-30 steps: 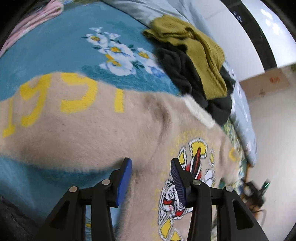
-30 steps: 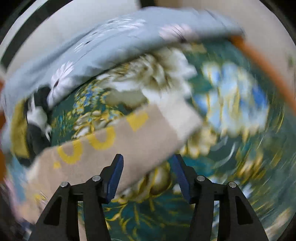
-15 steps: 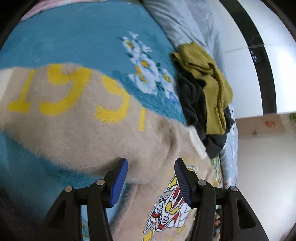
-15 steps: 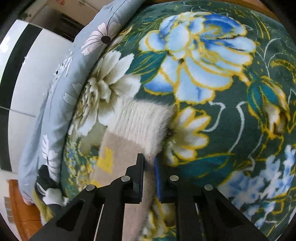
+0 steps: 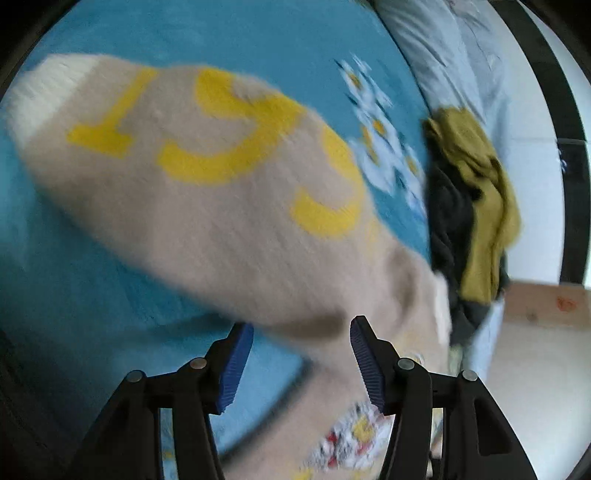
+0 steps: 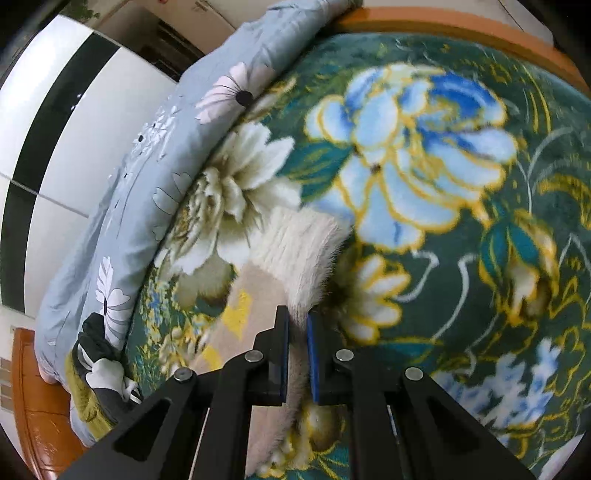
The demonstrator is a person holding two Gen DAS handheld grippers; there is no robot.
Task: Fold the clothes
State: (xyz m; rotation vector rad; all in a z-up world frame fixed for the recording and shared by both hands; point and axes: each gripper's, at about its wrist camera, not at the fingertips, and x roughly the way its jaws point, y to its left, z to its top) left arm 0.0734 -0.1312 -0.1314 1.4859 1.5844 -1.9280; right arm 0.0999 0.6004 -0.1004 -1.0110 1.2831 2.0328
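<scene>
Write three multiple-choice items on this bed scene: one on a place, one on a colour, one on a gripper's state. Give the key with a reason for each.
1. Where does the mustard-yellow garment lie?
A. On top of the dark garment at the blanket's far edge
B. Between the left gripper's pads
C. Under the sweater

2. What colour are the big numerals on the beige sweater?
A. Red
B. Yellow
C. Black

3. What is the right gripper doing?
A. Standing wide open over bare blanket
B. Shut on the sweater's sleeve near the white cuff
C. Shut on the grey quilt

Key:
1 A, the mustard piece is draped over the dark one, beside the blue blanket.
2 B, the numerals read yellow against beige.
3 B, the pads pinch fuzzy knit just below the cuff.
</scene>
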